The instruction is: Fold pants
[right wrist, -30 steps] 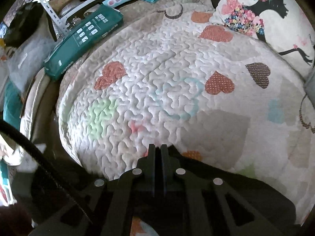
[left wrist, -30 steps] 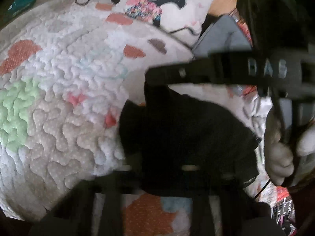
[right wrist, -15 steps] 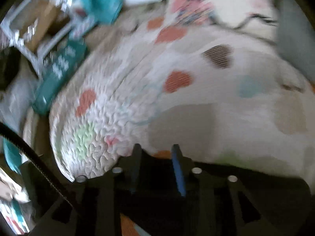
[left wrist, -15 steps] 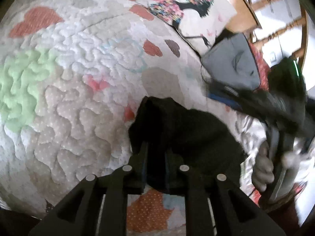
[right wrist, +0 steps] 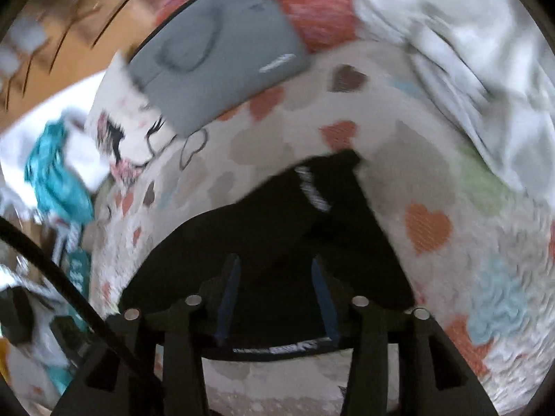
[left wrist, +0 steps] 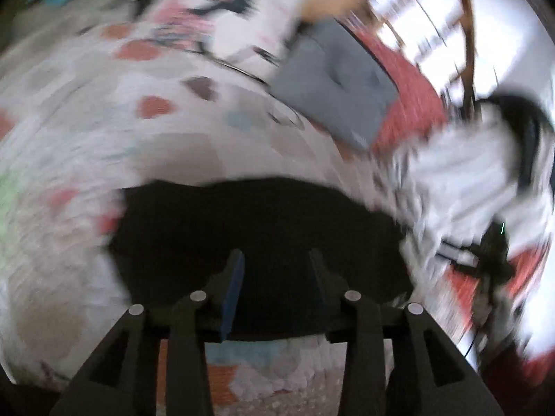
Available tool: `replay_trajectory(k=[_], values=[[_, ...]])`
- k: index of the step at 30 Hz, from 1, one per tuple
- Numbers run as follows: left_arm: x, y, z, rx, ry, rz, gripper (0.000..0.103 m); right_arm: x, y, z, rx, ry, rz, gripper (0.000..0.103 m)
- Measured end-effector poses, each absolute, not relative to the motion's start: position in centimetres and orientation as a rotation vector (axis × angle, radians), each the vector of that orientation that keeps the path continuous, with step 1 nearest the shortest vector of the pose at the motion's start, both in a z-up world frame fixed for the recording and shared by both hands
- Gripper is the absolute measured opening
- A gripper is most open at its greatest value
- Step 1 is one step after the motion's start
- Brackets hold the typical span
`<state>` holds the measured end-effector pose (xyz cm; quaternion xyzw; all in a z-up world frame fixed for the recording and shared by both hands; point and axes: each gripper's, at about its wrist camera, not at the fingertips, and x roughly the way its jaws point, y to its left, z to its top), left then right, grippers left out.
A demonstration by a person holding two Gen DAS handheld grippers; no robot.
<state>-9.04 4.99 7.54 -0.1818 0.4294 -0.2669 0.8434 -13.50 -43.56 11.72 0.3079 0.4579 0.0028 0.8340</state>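
Hovering both opening, empty grippers, left gripper point(left wrist: 275, 260) and right gripper point(right wrist: 274, 267), over black pants point(right wrist: 312, 242) stretching toward 1 o'clock.

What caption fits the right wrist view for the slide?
Right gripper, jaws opening with nothing pinched, above folded black pants on a heart-print quilt, grey case beyond.

pants point(right wrist: 284, 242) flat on quilt point(right wrist: 468, 242); pouch point(right wrist: 215, 69) behind pants, on quilt, overlapping pillow point(right wrist: 128, 131).
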Motion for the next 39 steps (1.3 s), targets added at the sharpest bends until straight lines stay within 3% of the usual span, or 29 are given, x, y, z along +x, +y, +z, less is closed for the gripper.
replay_trajectory(k=[8,14,15,16,17,18,29,36,39], values=[[-7.6,-5.0,6.2,-0.116,1.034,-0.621,0.041,-10.8,-44.9,5.3,0.924,0.959,0.058,0.054],[-7.2,-5.7,5.6,-0.106,1.038,-0.567,0.041,-6.8,-43.1,3.9,0.831,0.947,-0.049,0.054],[-6.9,-5.7,5.2,-0.1,1.05,-0.554,0.041,-6.4,-43.0,3.9,0.815,0.944,-0.069,0.05],[-6.6,-5.7,5.0,-0.104,1.058,-0.547,0.041,-6.1,-43.0,3.9,0.814,0.935,-0.082,0.025],[-6.3,-5.5,4.8,-0.121,1.066,-0.545,0.041,-6.0,-43.1,4.0,0.817,0.931,-0.097,0.012],[-6.3,-5.3,4.8,-0.132,1.07,-0.547,0.041,-6.1,-43.3,4.1,0.816,0.929,-0.103,0.008],[-7.2,-0.9,6.6,-0.259,1.04,-0.578,0.043,-16.1,-43.8,8.9,0.879,0.848,-0.061,0.008],[-6.4,3.4,7.0,-0.338,1.04,-0.516,0.045,-19.1,-45.3,3.1,0.895,1.06,-0.223,0.009],[-6.3,4.8,7.3,-0.345,1.032,-0.475,0.045,-18.8,-45.2,2.1,0.855,1.103,-0.26,0.02]])
